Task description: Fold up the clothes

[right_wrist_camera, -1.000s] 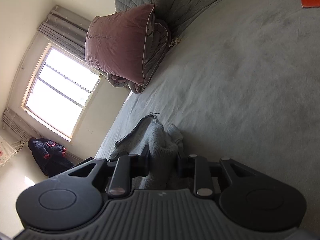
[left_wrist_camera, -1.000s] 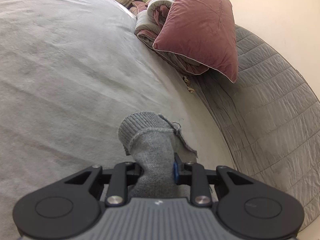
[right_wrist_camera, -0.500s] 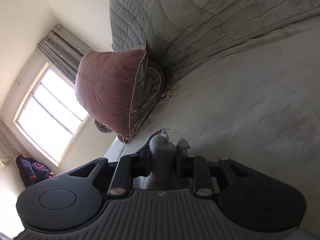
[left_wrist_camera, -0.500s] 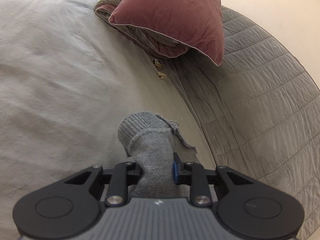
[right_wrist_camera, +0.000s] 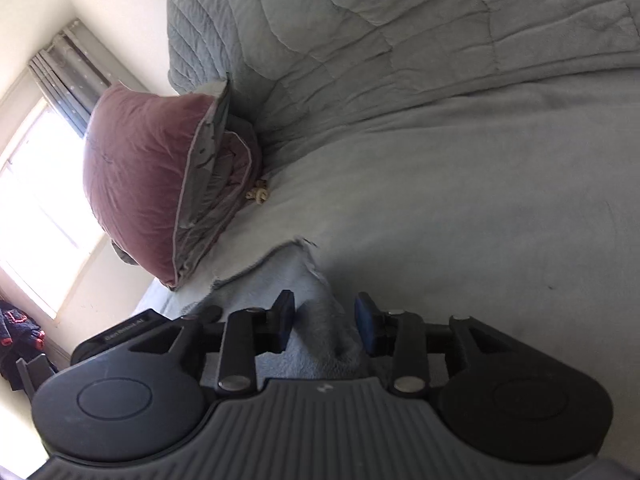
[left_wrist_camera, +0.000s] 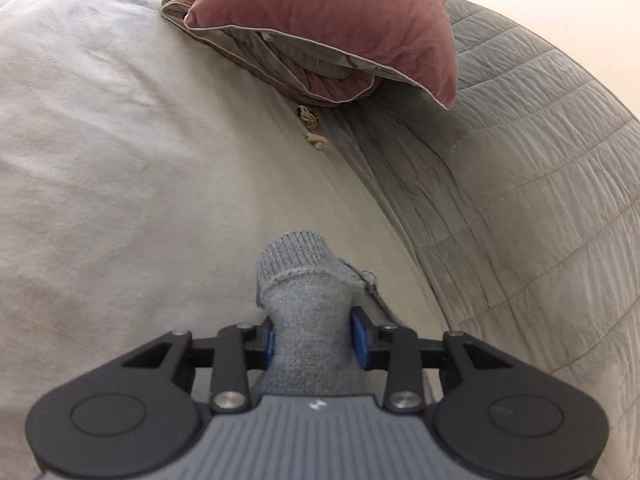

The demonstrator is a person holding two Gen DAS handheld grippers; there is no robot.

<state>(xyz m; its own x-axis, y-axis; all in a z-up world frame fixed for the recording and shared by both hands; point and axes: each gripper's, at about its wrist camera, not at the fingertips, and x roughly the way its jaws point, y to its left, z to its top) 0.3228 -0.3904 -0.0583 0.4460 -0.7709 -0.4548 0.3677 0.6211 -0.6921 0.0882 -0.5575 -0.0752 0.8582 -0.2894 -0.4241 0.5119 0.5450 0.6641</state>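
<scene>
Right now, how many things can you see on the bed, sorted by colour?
Pink: 1, the pillow.
Grey: 2, the knit garment gripped by both tools, and the folded quilt under the pillow.
Tan: 1, a small cluster of bits beside the quilt.
Total: 4.

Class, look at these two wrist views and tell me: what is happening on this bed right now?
A person is working with a handheld gripper in each hand, folding a grey knitted garment over a bed. The left gripper is clamped on a bunched part with a ribbed cuff. The right gripper has another part of the fabric between its pads, though they look less tightly closed. A pink pillow leans on a folded quilt near the padded headboard. The fold is not yet finished.
</scene>
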